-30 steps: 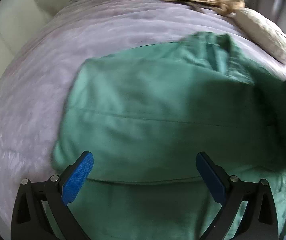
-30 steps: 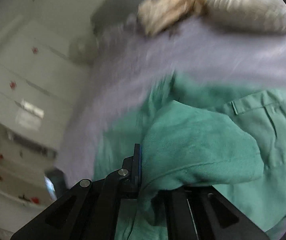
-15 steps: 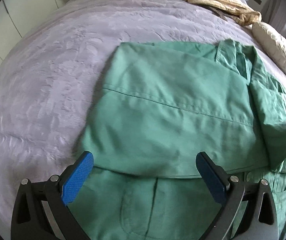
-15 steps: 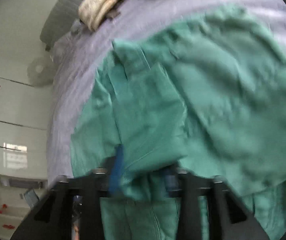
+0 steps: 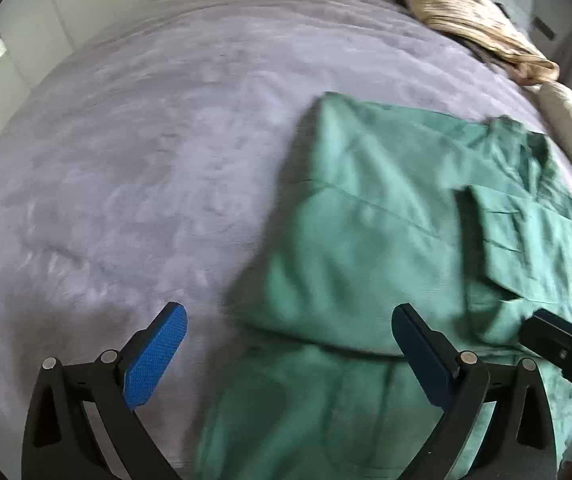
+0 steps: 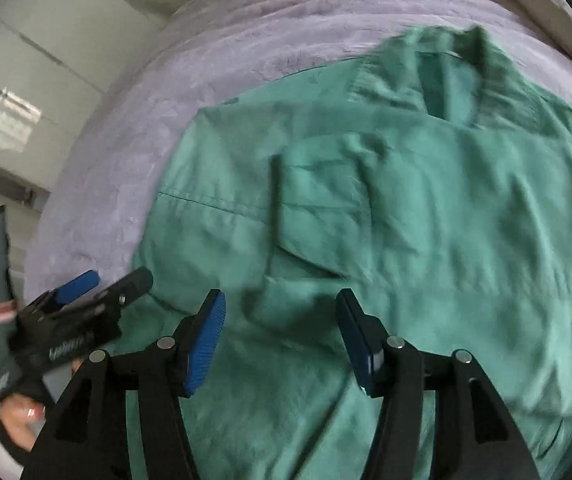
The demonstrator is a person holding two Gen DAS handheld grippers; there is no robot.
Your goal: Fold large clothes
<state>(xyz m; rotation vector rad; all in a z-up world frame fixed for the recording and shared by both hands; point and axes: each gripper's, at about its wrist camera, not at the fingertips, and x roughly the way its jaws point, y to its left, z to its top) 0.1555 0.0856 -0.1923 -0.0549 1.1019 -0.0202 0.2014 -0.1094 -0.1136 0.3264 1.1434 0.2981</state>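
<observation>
We've just laid the right sleeve across the green shirt (image 6: 426,216), which lies on the purple bedspread (image 5: 146,160); both sleeves now folded in. Right gripper (image 6: 282,332) opening, pads clear, nothing between them. Left gripper (image 5: 286,348) spread wide over the shirt's left edge, empty. Bottom fold is likely next.

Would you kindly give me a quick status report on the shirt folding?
Left gripper open, empty. Right gripper jaws opening, nothing between them. Green shirt flat on purple bedspread, both sleeves folded in. Nothing in the way.
</observation>
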